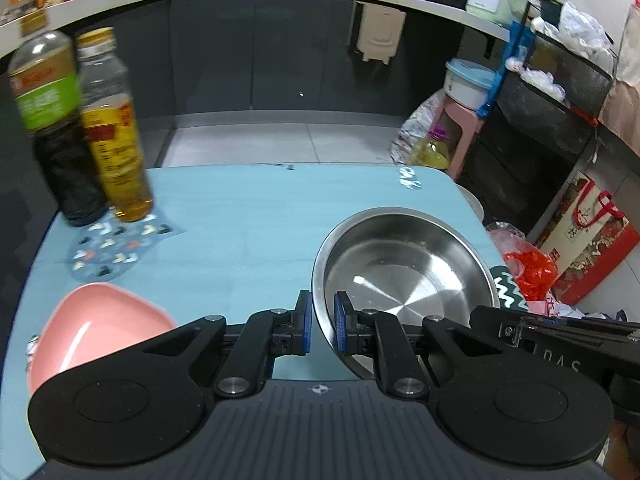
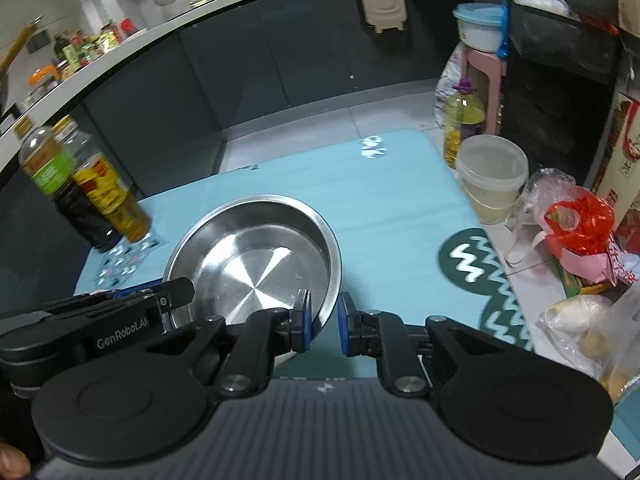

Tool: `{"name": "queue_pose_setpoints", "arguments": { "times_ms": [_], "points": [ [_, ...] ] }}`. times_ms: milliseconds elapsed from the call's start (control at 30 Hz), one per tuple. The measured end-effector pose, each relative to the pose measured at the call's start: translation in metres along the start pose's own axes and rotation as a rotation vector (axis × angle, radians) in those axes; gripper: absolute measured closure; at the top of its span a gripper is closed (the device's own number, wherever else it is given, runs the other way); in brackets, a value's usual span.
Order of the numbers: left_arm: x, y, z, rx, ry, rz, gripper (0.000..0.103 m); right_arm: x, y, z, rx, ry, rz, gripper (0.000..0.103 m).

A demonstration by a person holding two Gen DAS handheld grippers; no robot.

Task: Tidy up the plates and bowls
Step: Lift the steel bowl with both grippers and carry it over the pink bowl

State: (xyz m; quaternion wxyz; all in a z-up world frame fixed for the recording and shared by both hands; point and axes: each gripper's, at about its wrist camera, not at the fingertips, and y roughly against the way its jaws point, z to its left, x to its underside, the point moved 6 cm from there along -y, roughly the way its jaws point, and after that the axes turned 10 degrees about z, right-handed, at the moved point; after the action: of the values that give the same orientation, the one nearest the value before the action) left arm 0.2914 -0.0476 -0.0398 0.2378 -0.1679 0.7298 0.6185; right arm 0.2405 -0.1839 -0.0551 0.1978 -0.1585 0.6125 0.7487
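Note:
A round steel bowl [image 1: 404, 276] sits on the light blue table [image 1: 248, 216]. My left gripper [image 1: 322, 322] straddles the bowl's near left rim, its blue pads close on either side of the wall. My right gripper [image 2: 323, 322] straddles the near right rim of the same steel bowl [image 2: 256, 264] in the same way. Both look closed on the rim. A pink plate [image 1: 92, 328] lies on the table at the near left, partly hidden by my left gripper. The left gripper's body shows in the right wrist view [image 2: 100, 320].
Two bottles, a dark one [image 1: 52, 128] and an amber oil one [image 1: 116, 128], stand on a patterned mat [image 1: 116, 248] at the far left. A green zigzag mat [image 2: 480, 280] lies right of the bowl. A plastic tub [image 2: 492, 176], bags and an oil jug crowd the right edge.

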Motion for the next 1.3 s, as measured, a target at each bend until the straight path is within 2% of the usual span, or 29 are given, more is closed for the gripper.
{"name": "queue_pose_setpoints", "arguments": {
  "times_ms": [600, 1033, 1300],
  "points": [
    [0.033, 0.057, 0.099, -0.069, 0.103, -0.038, 0.091, 0.019, 0.003, 0.095, -0.082, 0.13, 0.021, 0.092],
    [0.054, 0.055, 0.167, -0.123, 0.183, -0.014, 0.091, 0.037, -0.03, 0.16, -0.101, 0.224, 0.099, 0.092],
    [0.061, 0.044, 0.186, -0.12, 0.2, 0.006, 0.091, 0.044, -0.045, 0.174, -0.083, 0.248, 0.132, 0.091]
  ]
}}
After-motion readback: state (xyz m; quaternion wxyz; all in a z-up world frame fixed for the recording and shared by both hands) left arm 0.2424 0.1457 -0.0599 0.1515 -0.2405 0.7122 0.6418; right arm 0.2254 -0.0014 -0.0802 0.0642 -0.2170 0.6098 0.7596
